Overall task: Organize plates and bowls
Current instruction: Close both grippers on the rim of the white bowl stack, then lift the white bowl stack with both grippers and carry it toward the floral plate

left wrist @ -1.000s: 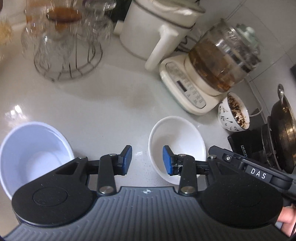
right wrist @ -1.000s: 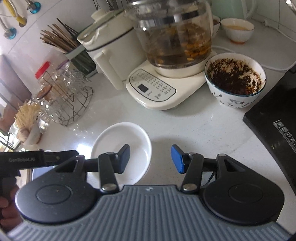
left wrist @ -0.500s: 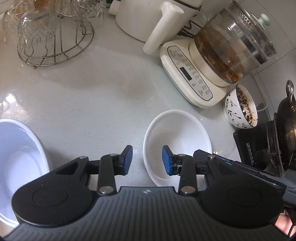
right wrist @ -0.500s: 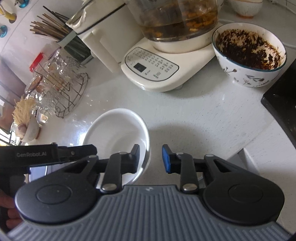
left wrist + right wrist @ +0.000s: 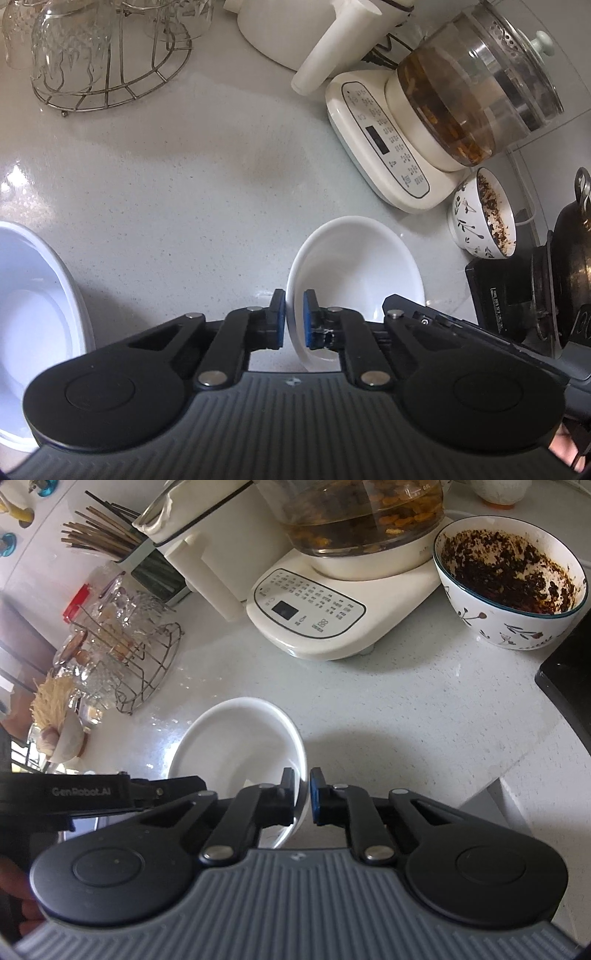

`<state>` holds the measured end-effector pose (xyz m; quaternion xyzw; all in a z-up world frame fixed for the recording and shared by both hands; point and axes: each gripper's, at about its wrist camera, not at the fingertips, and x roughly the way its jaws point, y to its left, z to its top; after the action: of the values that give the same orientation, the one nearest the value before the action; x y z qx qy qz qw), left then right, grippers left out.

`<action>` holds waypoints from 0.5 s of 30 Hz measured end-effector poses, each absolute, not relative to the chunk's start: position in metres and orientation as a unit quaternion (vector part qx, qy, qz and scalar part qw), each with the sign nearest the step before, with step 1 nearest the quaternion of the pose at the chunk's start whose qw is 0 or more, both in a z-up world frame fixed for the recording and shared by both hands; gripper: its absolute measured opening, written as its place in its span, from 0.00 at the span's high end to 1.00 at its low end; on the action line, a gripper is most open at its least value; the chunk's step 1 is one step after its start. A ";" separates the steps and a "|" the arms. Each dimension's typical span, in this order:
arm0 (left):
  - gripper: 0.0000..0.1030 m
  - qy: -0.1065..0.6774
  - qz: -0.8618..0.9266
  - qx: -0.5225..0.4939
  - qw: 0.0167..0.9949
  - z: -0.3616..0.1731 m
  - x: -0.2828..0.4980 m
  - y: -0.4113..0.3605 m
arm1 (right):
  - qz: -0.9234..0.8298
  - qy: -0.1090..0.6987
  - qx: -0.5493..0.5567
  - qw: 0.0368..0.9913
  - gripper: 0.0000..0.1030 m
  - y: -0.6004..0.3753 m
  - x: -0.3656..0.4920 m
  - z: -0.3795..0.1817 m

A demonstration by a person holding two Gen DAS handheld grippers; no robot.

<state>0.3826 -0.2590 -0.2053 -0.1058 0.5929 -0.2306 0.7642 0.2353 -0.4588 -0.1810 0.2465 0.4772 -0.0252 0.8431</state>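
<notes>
A small white bowl (image 5: 354, 266) (image 5: 236, 746) sits on the pale counter (image 5: 184, 184). My left gripper (image 5: 294, 317) straddles the bowl's left rim, its jaws closing with the blue pads pressed on either side of the wall. My right gripper (image 5: 303, 797) does the same on the bowl's right rim, one finger inside and one outside. Each gripper's body shows in the other's view, the right (image 5: 461, 325) and the left (image 5: 92, 794). A larger white bowl (image 5: 33, 314) stands at the left edge of the left wrist view.
A wire rack of glasses (image 5: 107, 55) stands far left. Behind the bowl are a white jug (image 5: 295, 33) and a glass kettle on its cream base (image 5: 388, 136). A patterned bowl of dark dregs (image 5: 509, 579) and a black cooktop with a wok (image 5: 569, 258) stand right.
Both grippers came down over the small white bowl and their jaws closed from wide apart onto its opposite rims.
</notes>
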 end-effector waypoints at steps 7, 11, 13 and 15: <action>0.90 0.592 -0.235 -0.109 0.763 -0.197 0.386 -0.257 | -0.020 0.474 0.248 0.844 0.90 -0.461 0.235 -0.172; 0.90 0.589 -0.242 -0.120 0.761 -0.191 0.384 -0.253 | -0.022 0.467 0.246 0.849 0.90 -0.461 0.233 -0.159; 0.90 0.586 -0.244 -0.119 0.764 -0.185 0.382 -0.250 | -0.020 0.464 0.243 0.852 0.90 -0.459 0.232 -0.153; 0.90 0.582 -0.244 -0.119 0.766 -0.179 0.379 -0.246 | -0.017 0.461 0.239 0.854 0.90 -0.455 0.232 -0.147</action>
<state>0.3792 -0.2465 -0.1789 -0.1192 0.5820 -0.2442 0.7665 0.2324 -0.4554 -0.1468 0.2385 0.4614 -0.0171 0.8544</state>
